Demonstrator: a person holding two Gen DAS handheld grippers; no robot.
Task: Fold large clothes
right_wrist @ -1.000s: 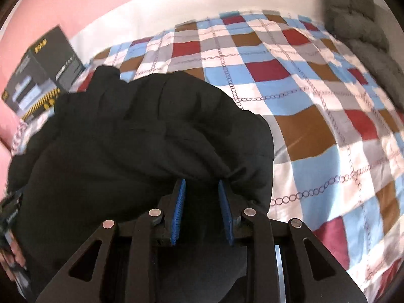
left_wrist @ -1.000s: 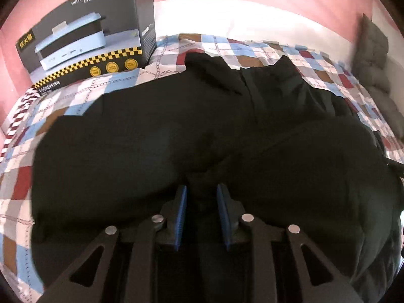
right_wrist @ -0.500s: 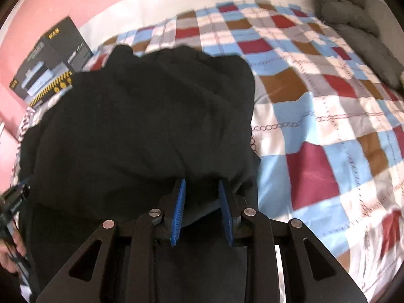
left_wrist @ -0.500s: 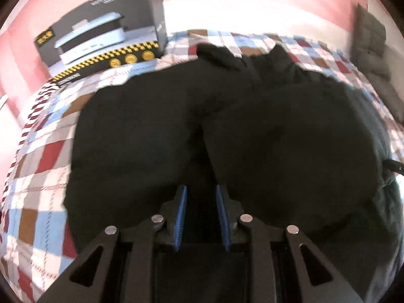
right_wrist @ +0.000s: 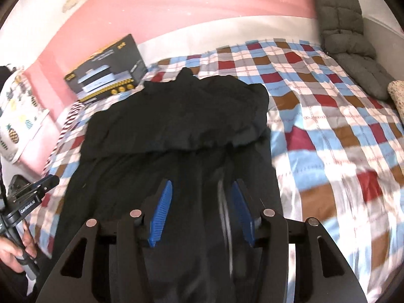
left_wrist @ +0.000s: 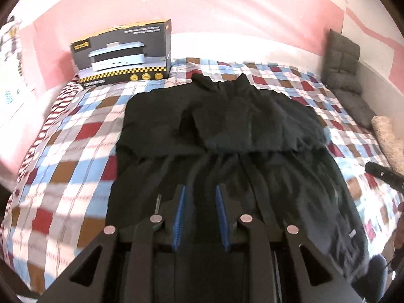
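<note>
A large black jacket [left_wrist: 227, 131] lies on the checked bedspread [left_wrist: 70, 151], collar toward the far wall; it also shows in the right wrist view [right_wrist: 176, 126]. Its far part rests on the bed. Its near part stretches taut up toward both grippers. My left gripper [left_wrist: 200, 197] has its blue pads [left_wrist: 179, 217] a narrow gap apart with dark cloth running between them. My right gripper [right_wrist: 200, 192] stands wider, its blue pads [right_wrist: 161, 209] well apart, with blurred cloth passing through the gap. The left gripper's tip [right_wrist: 43, 184] shows at the right wrist view's left edge.
A black cooking-pot box [left_wrist: 123, 50] stands at the bed's far left against the pink wall. A grey cushion [left_wrist: 346, 75] lies along the right edge, also in the right wrist view [right_wrist: 353, 50]. A pineapple-print pillow [right_wrist: 17, 116] is at the far left.
Both grippers have pulled back and up from the jacket, which now lies stretched out on the bed. The right gripper's jaws have spread wider. The left jaws keep their narrow gap.
</note>
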